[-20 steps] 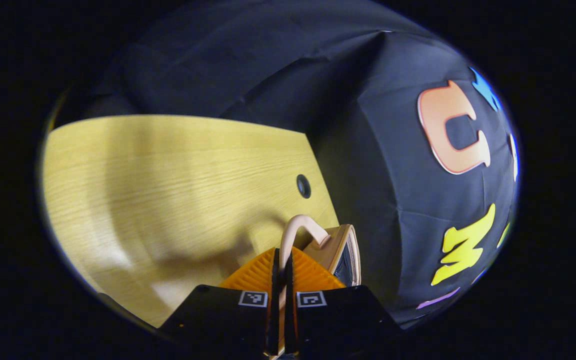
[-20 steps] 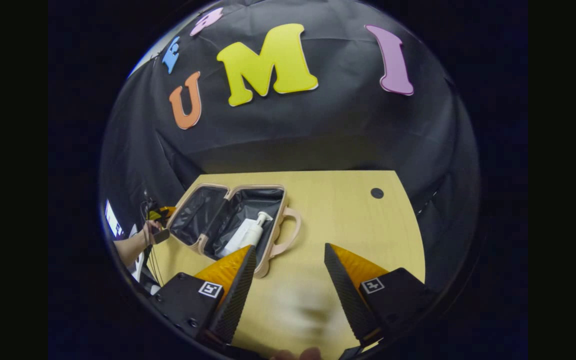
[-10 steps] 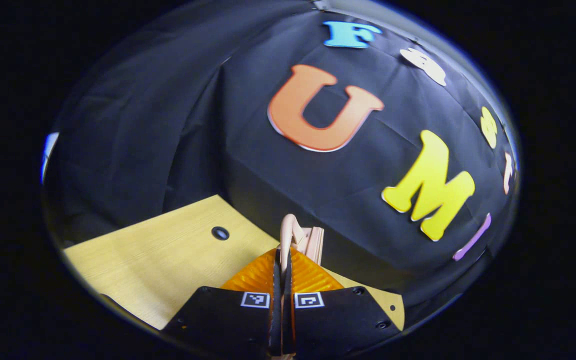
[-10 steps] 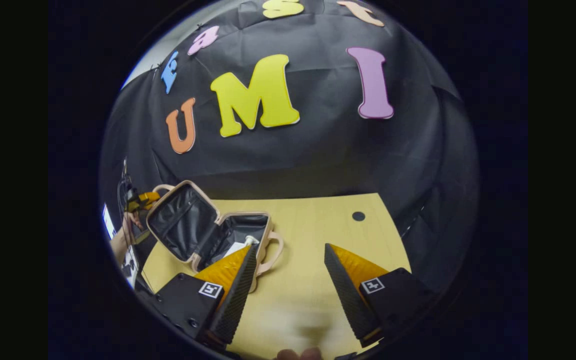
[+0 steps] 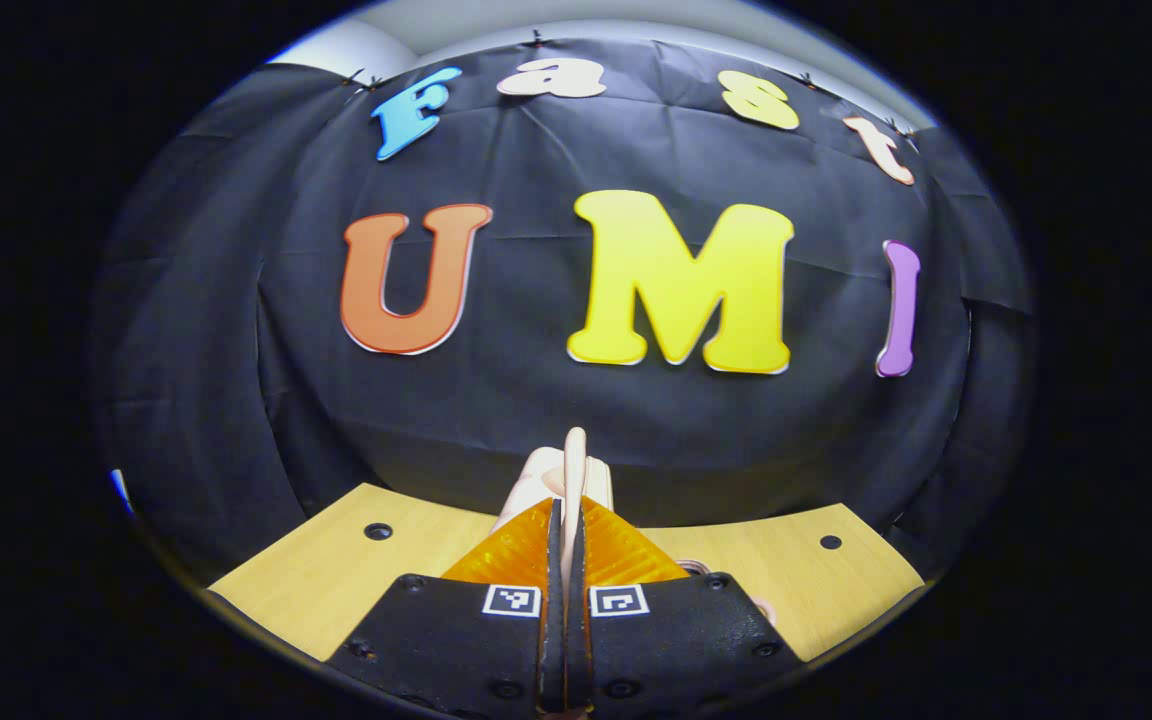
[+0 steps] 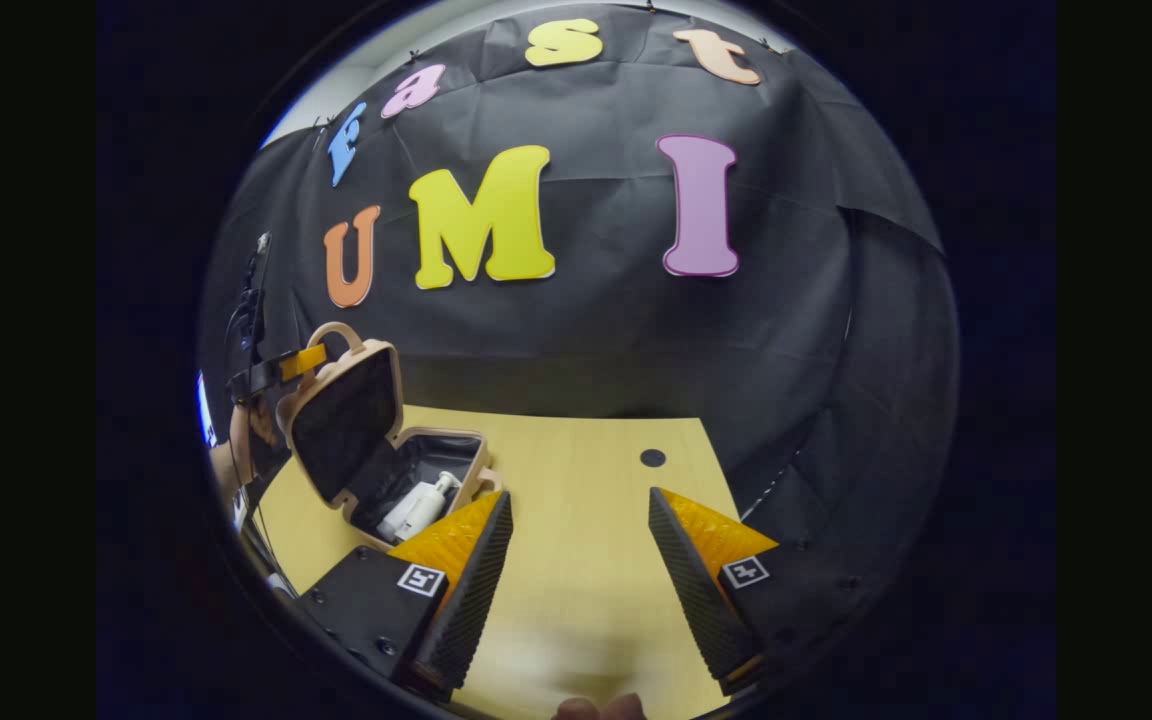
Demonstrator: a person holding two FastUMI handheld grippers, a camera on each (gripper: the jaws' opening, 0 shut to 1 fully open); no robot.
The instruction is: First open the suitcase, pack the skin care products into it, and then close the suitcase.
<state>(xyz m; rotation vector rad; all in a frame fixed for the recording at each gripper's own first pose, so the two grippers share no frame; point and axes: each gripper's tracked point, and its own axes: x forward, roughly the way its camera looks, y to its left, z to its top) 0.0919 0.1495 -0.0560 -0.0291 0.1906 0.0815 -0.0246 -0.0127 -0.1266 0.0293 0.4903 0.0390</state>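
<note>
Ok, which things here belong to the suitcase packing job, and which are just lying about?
Part of the job:
suitcase, lid half raised
its lid handle, clamped by the left gripper
pump bottle inside the suitcase
right gripper, open, holding nothing

Just there:
table
cable hole in the table

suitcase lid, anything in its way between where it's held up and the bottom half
Nothing visible blocks it. The lid is raised, its handle pinched by the left gripper. The pump bottle lies low inside the bottom half, and the right gripper hovers open over bare table, off to the side.
</note>
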